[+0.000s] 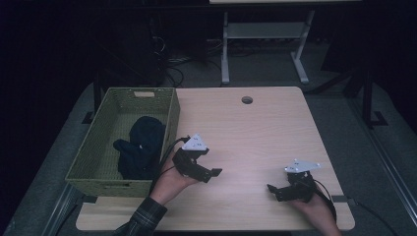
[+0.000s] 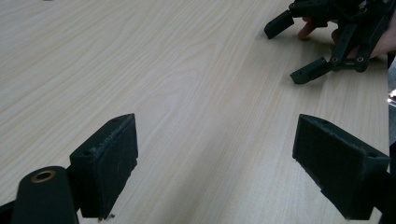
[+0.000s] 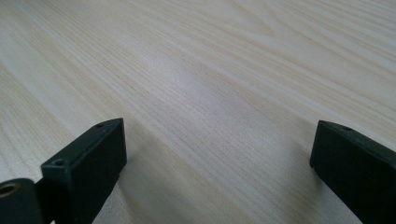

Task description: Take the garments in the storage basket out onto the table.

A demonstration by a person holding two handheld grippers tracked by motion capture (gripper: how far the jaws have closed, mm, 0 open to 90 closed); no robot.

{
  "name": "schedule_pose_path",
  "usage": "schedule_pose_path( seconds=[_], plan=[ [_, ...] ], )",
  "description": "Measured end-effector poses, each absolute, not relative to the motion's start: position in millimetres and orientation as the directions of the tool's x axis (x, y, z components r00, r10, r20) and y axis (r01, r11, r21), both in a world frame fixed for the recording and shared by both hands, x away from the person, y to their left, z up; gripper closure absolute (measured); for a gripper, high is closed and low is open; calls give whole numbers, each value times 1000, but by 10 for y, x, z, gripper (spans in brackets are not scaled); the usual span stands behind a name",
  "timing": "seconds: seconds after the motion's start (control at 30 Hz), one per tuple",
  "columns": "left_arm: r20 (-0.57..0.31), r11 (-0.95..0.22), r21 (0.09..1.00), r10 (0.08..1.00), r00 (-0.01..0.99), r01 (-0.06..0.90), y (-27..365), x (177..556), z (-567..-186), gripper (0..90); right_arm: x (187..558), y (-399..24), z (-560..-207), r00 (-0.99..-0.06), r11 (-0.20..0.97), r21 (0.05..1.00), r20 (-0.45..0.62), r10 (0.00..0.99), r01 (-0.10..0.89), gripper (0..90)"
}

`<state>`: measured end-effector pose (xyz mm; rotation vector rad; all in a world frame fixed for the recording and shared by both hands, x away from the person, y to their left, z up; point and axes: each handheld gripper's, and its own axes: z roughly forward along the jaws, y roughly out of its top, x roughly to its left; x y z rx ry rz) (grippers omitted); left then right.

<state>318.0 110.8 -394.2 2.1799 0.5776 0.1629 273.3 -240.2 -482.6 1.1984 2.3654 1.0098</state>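
- Dark cloth [image 1: 140, 147] – navy/black garment, bunched up, lying inside green woven basket [image 1: 169, 115] at left edge of tabletop [image 1: 255, 128]. Sits toward basket's near-right part, fully within the walls, nothing hanging over the rim as far as I can see.
- Left gripper [image 1: 209, 174] – held low over tabletop just right of basket's near corner, pointing toward the right side. Jaws wide apart, nothing betw. them; left gripper view shows bare wood betw. the pads [image 2: 109, 163].
- Right gripper [image 1: 278, 191] – near front-right of tabletop, aimed leftward at the other one. Jaws also spread wide, empty; bare wood grain betw. them in right gripper view. Its jaw tips also visible far off in left gripper view [image 2: 308, 51].
- Two grippers well apart, both clear of basket & cloth.
- Rest of tabletop bare apart from round cable hole [image 1: 247, 100] near far edge.
- Progress, my read: looks like put-away is done – cloth in basket, both grippers empty, no other loose item on the wood. If so, nothing left but resting the hands. Can't tell whether cloth was meant to be folded; it's a loose heap.
- Room dark around; white desk legs [image 1: 225, 49] & cables on floor behind.
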Motion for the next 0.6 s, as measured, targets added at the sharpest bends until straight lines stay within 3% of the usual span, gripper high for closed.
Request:
schedule_pose_path(
  seconds=[0.6],
  plan=[
    [-70,-555,758,453,889,343,1202,3221,-3741,137,2734,-2403,-4827,-606,405,707,43,794,580,32]
  ],
)
